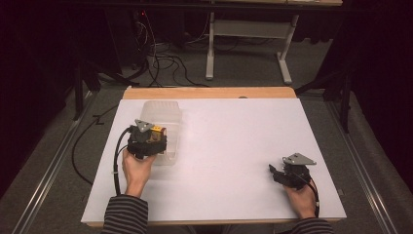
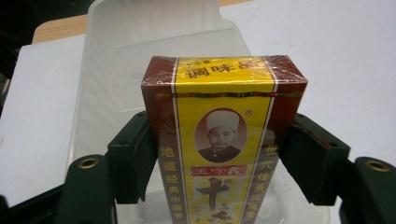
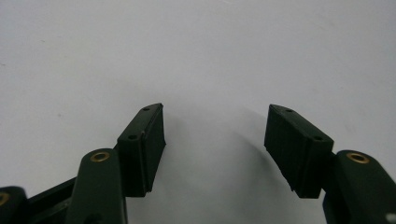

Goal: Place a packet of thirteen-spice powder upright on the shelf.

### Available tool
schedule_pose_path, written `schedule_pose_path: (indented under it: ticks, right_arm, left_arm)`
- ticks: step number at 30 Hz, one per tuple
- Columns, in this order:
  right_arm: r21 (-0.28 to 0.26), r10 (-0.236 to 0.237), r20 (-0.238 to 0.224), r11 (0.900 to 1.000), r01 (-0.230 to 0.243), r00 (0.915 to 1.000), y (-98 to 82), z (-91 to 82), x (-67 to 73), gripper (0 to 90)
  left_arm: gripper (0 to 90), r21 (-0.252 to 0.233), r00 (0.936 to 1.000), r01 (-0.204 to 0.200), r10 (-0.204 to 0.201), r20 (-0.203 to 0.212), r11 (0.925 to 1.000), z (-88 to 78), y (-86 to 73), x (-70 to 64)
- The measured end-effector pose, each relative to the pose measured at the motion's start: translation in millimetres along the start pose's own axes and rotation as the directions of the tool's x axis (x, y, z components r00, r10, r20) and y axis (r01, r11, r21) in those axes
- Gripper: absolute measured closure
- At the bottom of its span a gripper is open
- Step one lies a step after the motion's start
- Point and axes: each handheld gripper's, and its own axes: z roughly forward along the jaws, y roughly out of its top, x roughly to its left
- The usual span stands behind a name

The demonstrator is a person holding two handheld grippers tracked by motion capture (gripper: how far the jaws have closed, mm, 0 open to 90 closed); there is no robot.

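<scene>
At the left of the table [image 1: 219, 185], the left gripper [image 1: 155, 141] is clenched on a small box [image 2: 224, 140], one pad pressing each long side. It holds the box over the near end of a clear plastic tray [image 1: 163, 114] that lies on the white tabletop; whether the box's bottom already touches the tray floor cannot be told.

The box looks like thin card in a shiny film wrap, so it is probably light and stiff enough for a side grip, though a hard squeeze would likely dent it. The film looks slippery, so the present hold on the two broad flanks, low on the body, seems a sound place to take it. The tray looks thin and light, and I judge it could slide if nudged.

The box front is yellow between dark red bands, with a round portrait of a person in a white cap. Chinese writing runs across the top, reading 调味品, and the red plate under the portrait appears to read 王守义, with a large 十 below. Smaller yellow characters run down both red bands; they are too small to read surely.

At the right, the right gripper [image 1: 281, 174] rests low over bare table, jaws spread wide and holding nothing.
</scene>
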Motion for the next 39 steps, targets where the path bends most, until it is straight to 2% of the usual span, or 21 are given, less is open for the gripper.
schedule_pose_path:
  ticks: [5,11,23,27,39]
  right_arm:
    - [0.000,0.001,0.000,1.000,-0.001,1.0000,0.0,0.0,0.1,38.5]
    - [0.000,0.001,0.000,1.000,-0.001,1.0000,0.0,0.0,0.1,38.6]
    - [0.000,0.001,0.000,1.000,-0.001,1.0000,0.0,0.0,0.1,38.5]
    - [0.000,-0.001,0.000,1.000,0.001,1.0000,0.0,0.0,0.0,38.5]
    - [0.001,-0.002,0.000,1.000,0.002,1.0000,0.0,-0.2,0.0,38.6]
  left_arm:
    - [32.0,-0.016,1.0000,-0.003,0.003,0.005,0.9999,-3.7,-0.1,-3.7]
    - [32.0,-0.008,0.9997,-0.024,0.024,-0.005,0.9997,-5.8,-2.2,-7.3]
    - [31.8,0.004,1.0000,-0.006,0.006,0.002,1.0000,-6.1,-12.0,-4.7]
    - [31.3,0.010,0.9999,-0.012,0.012,0.000,0.9999,-7.3,-13.2,-4.2]
    - [26.8,-0.013,0.9999,0.005,-0.005,0.012,0.9999,-12.7,-13.3,-1.4]
